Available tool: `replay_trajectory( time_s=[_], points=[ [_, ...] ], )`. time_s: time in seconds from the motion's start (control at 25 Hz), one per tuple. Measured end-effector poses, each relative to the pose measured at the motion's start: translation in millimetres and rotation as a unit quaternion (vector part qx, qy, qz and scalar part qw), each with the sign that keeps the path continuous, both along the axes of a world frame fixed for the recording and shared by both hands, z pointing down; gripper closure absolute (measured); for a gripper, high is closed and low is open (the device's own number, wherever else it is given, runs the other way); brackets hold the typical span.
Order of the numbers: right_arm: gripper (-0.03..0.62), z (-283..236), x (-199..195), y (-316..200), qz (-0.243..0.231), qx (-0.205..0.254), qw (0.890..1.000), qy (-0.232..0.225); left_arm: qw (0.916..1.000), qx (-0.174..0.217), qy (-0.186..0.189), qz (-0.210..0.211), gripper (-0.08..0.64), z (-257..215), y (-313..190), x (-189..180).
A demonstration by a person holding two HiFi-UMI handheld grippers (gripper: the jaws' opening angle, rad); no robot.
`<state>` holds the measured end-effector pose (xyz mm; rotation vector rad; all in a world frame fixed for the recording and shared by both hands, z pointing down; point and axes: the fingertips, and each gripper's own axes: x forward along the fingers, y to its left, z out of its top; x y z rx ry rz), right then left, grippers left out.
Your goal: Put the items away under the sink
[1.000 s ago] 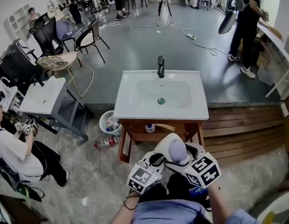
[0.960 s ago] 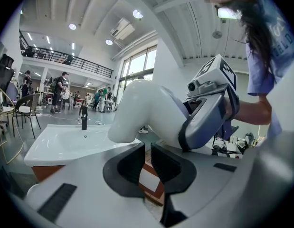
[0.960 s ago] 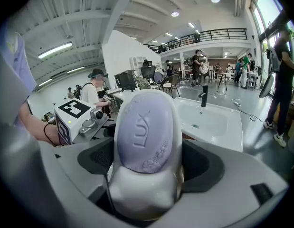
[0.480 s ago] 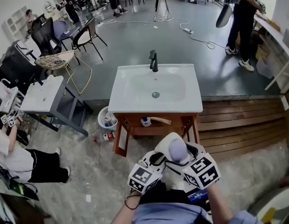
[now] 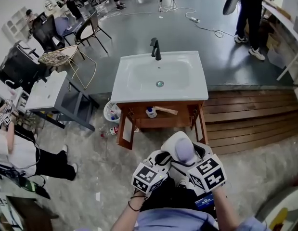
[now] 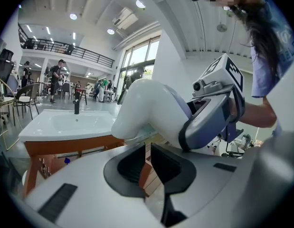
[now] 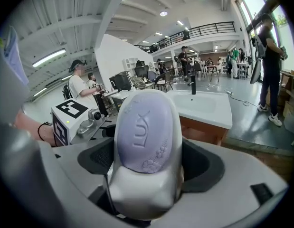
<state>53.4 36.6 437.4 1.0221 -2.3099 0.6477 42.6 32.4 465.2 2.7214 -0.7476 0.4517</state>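
Observation:
My right gripper (image 5: 183,154) is shut on a white bottle (image 5: 179,149) with a lavender face embossed LUX (image 7: 146,129), held upright low in the head view. The left gripper (image 5: 161,160) sits just left of it, jaws closed to a thin slit with nothing between them (image 6: 147,161). From the left gripper view the bottle (image 6: 149,107) and the right gripper (image 6: 214,112) loom close on the right. Ahead stands the white sink (image 5: 159,76) on a wooden cabinet, its open shelf (image 5: 161,123) holding a small bottle (image 5: 150,112) and a pale flat item (image 5: 166,110).
A white waste basket (image 5: 111,111) and a bottle on the floor (image 5: 110,130) lie left of the cabinet. A wooden platform (image 5: 250,121) runs to the right. A person (image 5: 16,153) sits at far left by a grey table (image 5: 47,90). Another person (image 5: 252,18) stands at the back right.
The sink has slid up and away in the head view. Both grippers and the bottle keep the same pose. The seated person at left has shifted lower.

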Motion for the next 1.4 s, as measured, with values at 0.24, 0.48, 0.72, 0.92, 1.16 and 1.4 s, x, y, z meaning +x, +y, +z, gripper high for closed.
replay_trajectory(
  time_s=[0.24,0.48,0.72,0.92,1.16,1.4],
  points=[
    [0.158,9,4,19,0.012,-0.01,0.999,-0.028,1.0,-0.005,0.0,0.005,0.525,7,18,2],
    [0.158,22,8,19,0.032,-0.021,0.998,-0.059,0.9999,-0.001,-0.013,0.005,0.526,16,16,4],
    [0.158,49,11,-7,0.064,-0.015,0.997,-0.046,0.9996,-0.007,-0.014,0.025,0.526,46,-11,7],
    [0.158,81,6,-35,0.066,-0.005,0.998,-0.023,0.9976,-0.012,-0.038,0.057,0.526,83,-36,4],
    [0.158,130,3,-73,0.098,0.0,0.995,-0.03,0.9968,-0.035,-0.033,0.064,0.526,135,-75,-1],
    [0.158,182,5,-105,0.114,0.008,0.993,-0.018,0.995,-0.049,-0.029,0.082,0.526,189,-107,3]
  ],
)
